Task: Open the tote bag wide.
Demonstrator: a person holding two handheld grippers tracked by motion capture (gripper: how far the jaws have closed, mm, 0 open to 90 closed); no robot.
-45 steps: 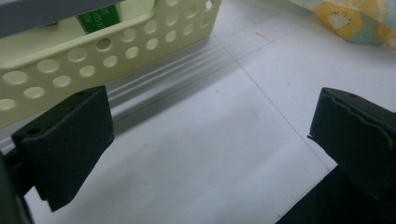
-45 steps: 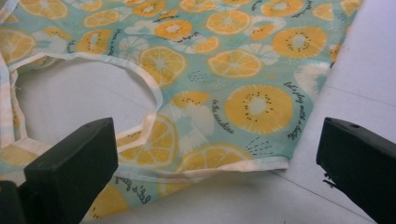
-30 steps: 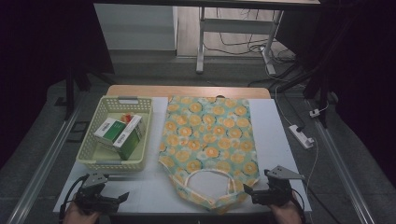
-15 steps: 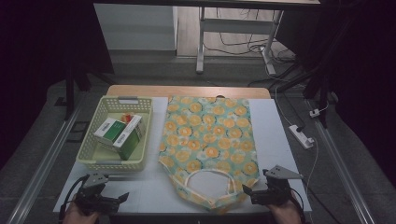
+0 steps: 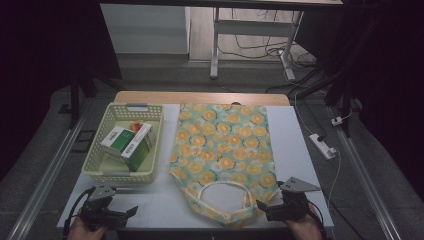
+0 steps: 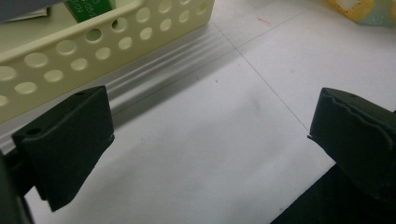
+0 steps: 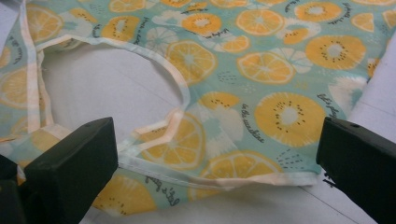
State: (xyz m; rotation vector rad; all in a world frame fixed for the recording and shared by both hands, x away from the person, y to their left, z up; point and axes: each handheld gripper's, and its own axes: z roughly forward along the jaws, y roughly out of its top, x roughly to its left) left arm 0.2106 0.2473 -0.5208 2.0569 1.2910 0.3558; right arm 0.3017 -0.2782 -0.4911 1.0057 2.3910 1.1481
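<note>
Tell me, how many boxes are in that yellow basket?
2 boxes show. The left box and the right box, both white and green, lie side by side in the basket. Something reddish behind them may be another item.

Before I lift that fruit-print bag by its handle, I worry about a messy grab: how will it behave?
The bag lies flat and wrinkled on the table, so it probably drapes limply. Its thin cloth looks light. The handle is a narrow loop, so one layer may peel up alone between the right gripper jaws.
</note>
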